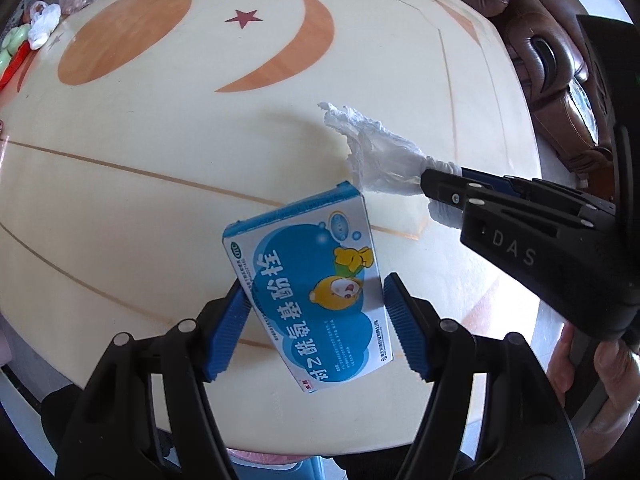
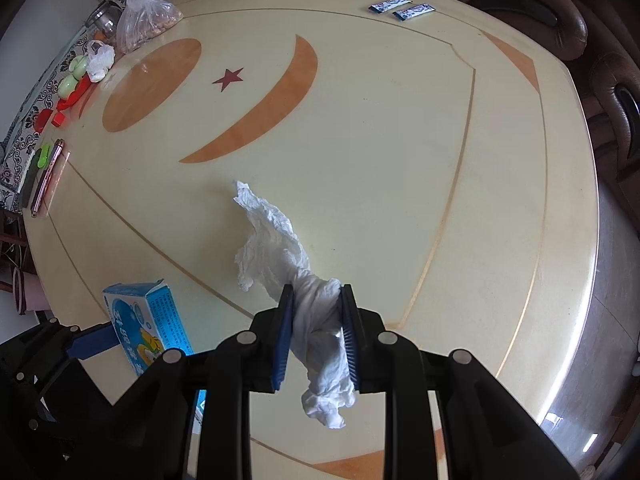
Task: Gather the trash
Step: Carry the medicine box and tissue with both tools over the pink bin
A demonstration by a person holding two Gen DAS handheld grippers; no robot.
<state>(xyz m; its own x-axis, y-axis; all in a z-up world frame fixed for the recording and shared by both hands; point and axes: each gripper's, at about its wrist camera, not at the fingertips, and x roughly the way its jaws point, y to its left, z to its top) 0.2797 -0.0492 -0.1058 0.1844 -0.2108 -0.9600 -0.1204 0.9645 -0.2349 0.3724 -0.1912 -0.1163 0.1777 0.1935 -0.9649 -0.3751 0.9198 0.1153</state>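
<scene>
A crumpled white tissue (image 2: 288, 264) is clamped between the blue fingers (image 2: 285, 336) of the right gripper (image 2: 316, 332), above the middle of the cream desk (image 2: 400, 160). At its 8 o'clock a blue medicine box (image 1: 308, 284) (a cartoon bear is printed on it) is grasped by the left gripper (image 1: 312, 328), tilted. Two small sachets (image 2: 402, 8) are seen at 12 o'clock, a plastic bag (image 2: 144, 16) at 10 o'clock.
</scene>
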